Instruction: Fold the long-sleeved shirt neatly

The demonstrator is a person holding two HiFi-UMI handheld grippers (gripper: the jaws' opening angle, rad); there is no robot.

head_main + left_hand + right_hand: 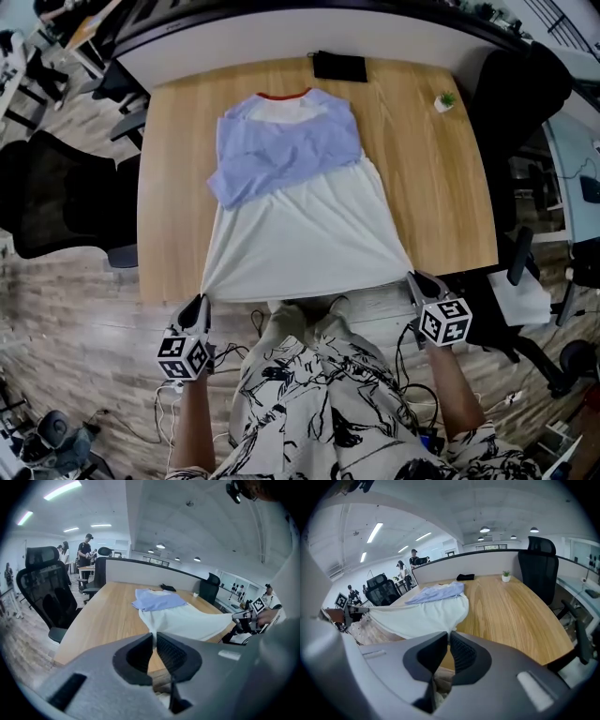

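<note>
Head view: the long-sleeved shirt [300,220] lies lengthwise on the wooden table [441,197], collar at the far side, with its blue sleeves [281,150] folded in across the chest and its white lower body fanning toward the near edge. The left gripper [200,303] is closed tight on the hem's left corner, the right gripper [413,279] on its right corner. Each gripper view shows a thin pinch of white cloth between pads that all but meet. The hem is drawn taut between the two, just past the table's near edge and clear of the wood. Judged step: the bottom-to-top fold. To do it well, both corners should rise together and level. The hem should be straight, yet not so tight that the body slides toward the person. The corners should then travel over the body toward the collar [284,95] and be set down with the hem square to the shoulders. The loosely lying sleeves are the risk, since a dragging hem could rumple them. The small potted plant [445,99] and the black object [339,66] at the far side stand well clear
</note>
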